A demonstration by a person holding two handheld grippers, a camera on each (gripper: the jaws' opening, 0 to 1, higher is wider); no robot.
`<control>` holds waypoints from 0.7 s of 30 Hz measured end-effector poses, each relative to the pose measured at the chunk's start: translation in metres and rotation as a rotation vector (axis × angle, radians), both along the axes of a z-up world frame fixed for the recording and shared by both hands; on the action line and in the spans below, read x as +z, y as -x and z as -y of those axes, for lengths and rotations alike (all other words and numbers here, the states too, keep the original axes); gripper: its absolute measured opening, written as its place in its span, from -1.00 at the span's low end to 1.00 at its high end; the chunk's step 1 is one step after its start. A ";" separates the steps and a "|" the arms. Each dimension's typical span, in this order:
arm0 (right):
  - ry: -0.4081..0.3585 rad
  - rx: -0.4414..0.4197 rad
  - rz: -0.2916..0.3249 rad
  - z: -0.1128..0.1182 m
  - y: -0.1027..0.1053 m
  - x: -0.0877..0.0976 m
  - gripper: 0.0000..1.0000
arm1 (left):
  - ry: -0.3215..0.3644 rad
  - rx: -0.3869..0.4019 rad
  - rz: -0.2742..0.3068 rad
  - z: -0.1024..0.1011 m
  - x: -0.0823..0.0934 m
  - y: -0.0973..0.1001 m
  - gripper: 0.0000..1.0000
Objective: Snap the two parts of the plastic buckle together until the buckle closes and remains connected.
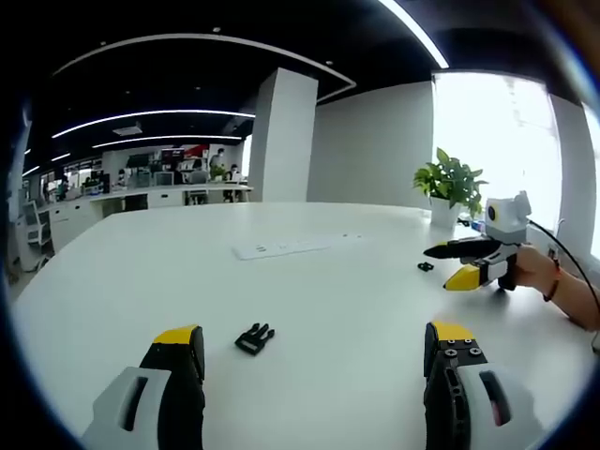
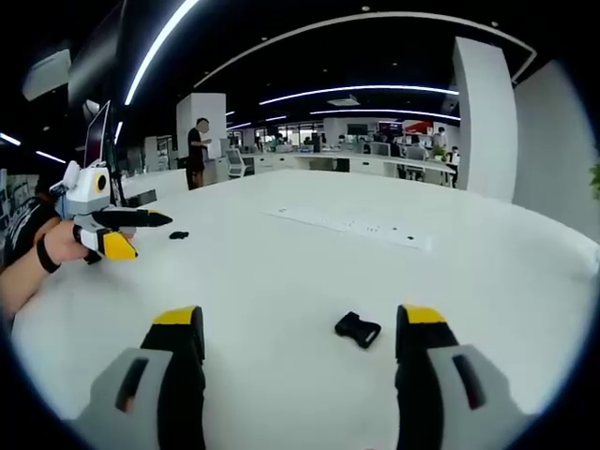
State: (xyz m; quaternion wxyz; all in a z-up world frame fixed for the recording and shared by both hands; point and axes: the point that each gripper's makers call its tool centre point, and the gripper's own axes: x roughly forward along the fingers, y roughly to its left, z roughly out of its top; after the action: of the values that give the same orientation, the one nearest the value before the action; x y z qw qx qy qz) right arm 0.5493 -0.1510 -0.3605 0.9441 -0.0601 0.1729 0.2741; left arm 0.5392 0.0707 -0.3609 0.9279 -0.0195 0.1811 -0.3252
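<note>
Left claw (image 1: 314,352) hovers low over the white bench (image 1: 309,300), jaws spread wide, with the pronged buckle half (image 1: 255,338) lying just ahead between them. Right claw (image 2: 300,337) is equally spread; its socket half (image 2: 357,329) lies between the tips, nearer the right jaw. Both halves sit flat, well apart.

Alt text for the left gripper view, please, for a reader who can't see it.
A black pronged buckle part lies on a white table between the left gripper's open yellow-tipped fingers. At far right a hand holds the right gripper, open, near a second small black piece.
</note>
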 end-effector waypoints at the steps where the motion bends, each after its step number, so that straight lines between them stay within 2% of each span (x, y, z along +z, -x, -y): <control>1: 0.003 0.003 -0.002 0.000 0.001 -0.001 0.68 | -0.003 0.001 -0.001 0.000 0.000 0.000 0.99; 14: 0.029 0.004 -0.027 0.001 0.004 -0.007 0.67 | -0.029 -0.005 -0.043 -0.002 -0.009 -0.003 0.99; 17: 0.034 0.011 -0.031 0.001 0.005 -0.008 0.66 | -0.044 -0.020 -0.073 0.000 -0.015 0.000 0.99; 21: 0.055 0.014 -0.048 0.001 0.008 -0.012 0.64 | -0.040 -0.025 -0.072 0.002 -0.015 0.005 0.99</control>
State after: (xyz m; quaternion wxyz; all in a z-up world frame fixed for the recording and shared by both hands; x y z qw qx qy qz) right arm 0.5417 -0.1519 -0.3728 0.9358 -0.0807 0.2027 0.2771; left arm 0.5344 0.0686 -0.3758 0.9168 -0.0104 0.2211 -0.3324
